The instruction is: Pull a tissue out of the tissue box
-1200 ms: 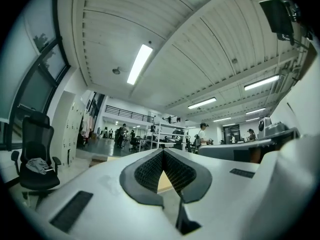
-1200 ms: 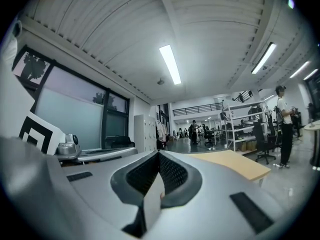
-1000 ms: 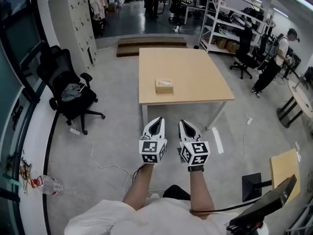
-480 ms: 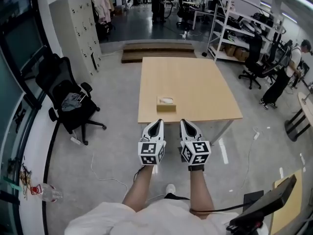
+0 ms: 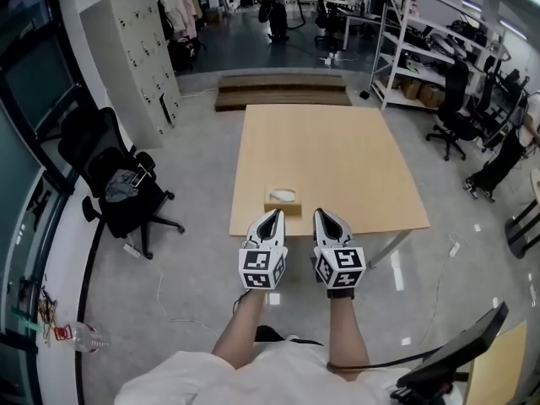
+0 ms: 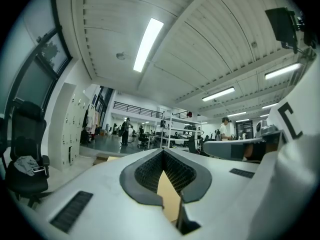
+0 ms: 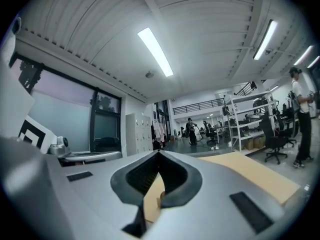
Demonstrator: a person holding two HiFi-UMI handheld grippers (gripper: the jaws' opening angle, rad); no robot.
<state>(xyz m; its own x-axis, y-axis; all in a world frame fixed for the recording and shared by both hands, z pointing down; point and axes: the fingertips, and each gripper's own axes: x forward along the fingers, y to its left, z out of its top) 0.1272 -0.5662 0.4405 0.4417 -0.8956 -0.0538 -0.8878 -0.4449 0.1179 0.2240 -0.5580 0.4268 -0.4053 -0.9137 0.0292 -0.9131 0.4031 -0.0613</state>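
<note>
The left gripper (image 5: 271, 214) and right gripper (image 5: 321, 213) are holding their fingers pressed together on nothing, pointing level side by side. The tissue box (image 5: 283, 199) is sitting just beyond the left gripper's fingers, untouched, near the worktop's (image 5: 337, 159) near edge.

- The head view is bright and evenly lit from overhead. The tabletop (image 5: 325, 154) shows no glare and throws only a faint shadow onto the grey floor (image 5: 190, 260).
- Small white glints streak the floor to the right of the tabletop.
- Straight lines bow toward that view's edges, and the lockers (image 5: 126, 49) lean.
- Both gripper views are round fisheye pictures with black corners.
- The ceiling strip light (image 6: 148, 44) burns out white, as does the one in the right gripper view (image 7: 155, 51).
- The left gripper (image 6: 162, 153) and right gripper (image 7: 159, 154), close to the lens, look slightly soft.
</note>
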